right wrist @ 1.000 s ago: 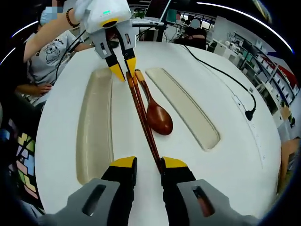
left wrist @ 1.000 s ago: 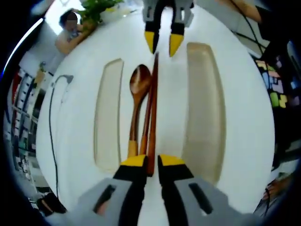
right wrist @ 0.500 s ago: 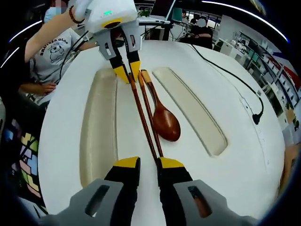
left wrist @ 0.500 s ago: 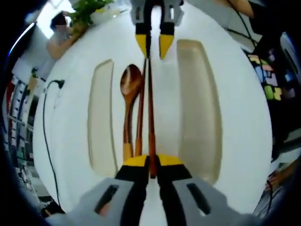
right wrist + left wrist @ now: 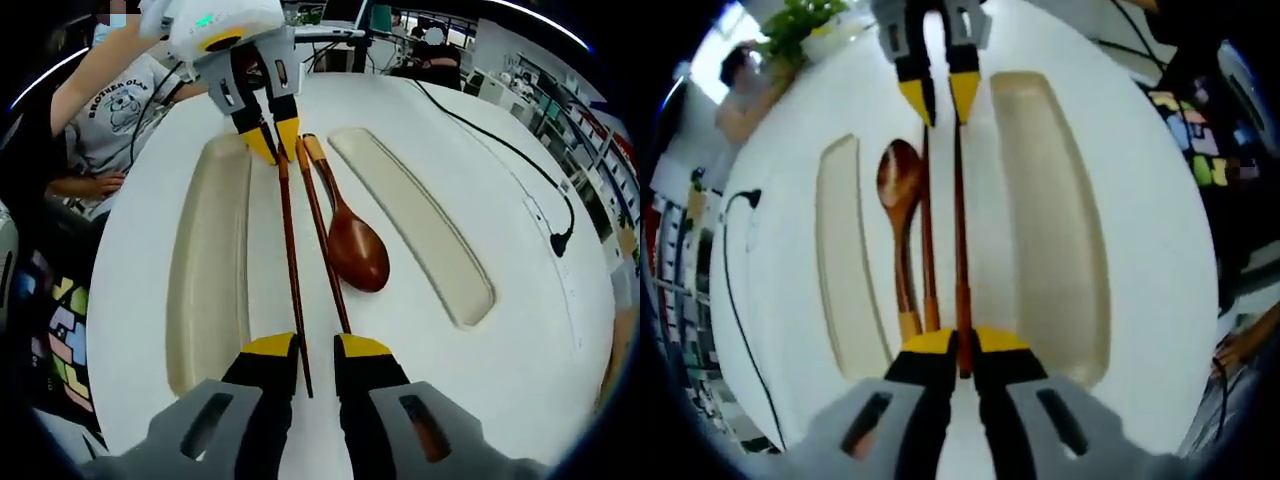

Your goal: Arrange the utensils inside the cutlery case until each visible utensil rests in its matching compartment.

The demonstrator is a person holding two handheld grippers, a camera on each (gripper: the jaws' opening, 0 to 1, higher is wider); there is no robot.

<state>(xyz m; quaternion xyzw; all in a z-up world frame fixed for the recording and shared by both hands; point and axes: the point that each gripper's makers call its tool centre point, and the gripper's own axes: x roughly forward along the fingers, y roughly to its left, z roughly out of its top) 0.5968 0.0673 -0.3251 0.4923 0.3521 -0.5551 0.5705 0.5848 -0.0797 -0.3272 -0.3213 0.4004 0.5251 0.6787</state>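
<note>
Chopsticks (image 5: 961,250) on white counter (image 5: 1160,250) btw two long beige trays (image 5: 1050,220), wooden spoon (image 5: 902,215) just beside. Left gripper (image 5: 958,345) clamped on near end of one stick; right gripper (image 5: 305,350) barely open, straddling that stick's other end, grip not certain tbh. Prob light, stiff, smooth lacquer so likely slippery. Best pinched by both ends, kept level, then into a tray.

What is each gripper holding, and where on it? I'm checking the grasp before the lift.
Both hold one chopstick: the left gripper pinches one end, the right gripper the other. The second chopstick lies free.
</note>
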